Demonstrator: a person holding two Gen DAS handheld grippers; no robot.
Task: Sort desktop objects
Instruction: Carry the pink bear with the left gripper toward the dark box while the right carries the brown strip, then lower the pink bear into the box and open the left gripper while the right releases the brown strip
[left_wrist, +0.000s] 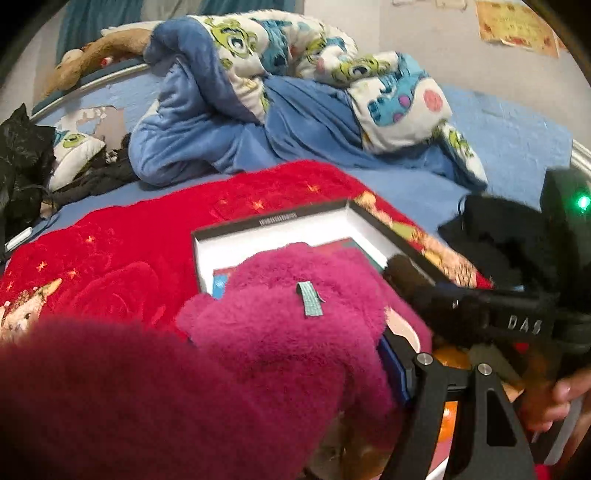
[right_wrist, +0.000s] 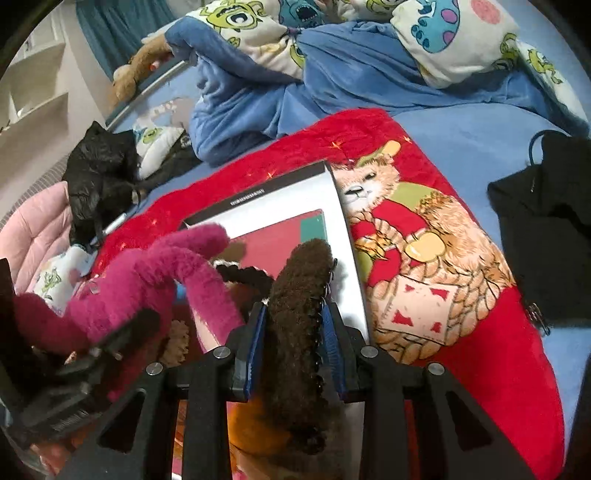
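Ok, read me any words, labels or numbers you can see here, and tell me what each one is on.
"DAS": on the black body of the right gripper, seen from the left wrist camera.
Dark printed strip on the box rim: too blurred to read.
Poster on the wall: too blurred to read.
Teal tag on the pink plush: no legible text.

Logged from my feed: red fleece blanket (right_wrist: 461, 369) with a bear print; crumpled blue cartoon-monster duvet (left_wrist: 295, 92); black garment (right_wrist: 546, 236); black plastic bag (right_wrist: 99, 173); brown plush toy (left_wrist: 99, 55), possibly a bear; pale blue sheet (left_wrist: 509, 147).
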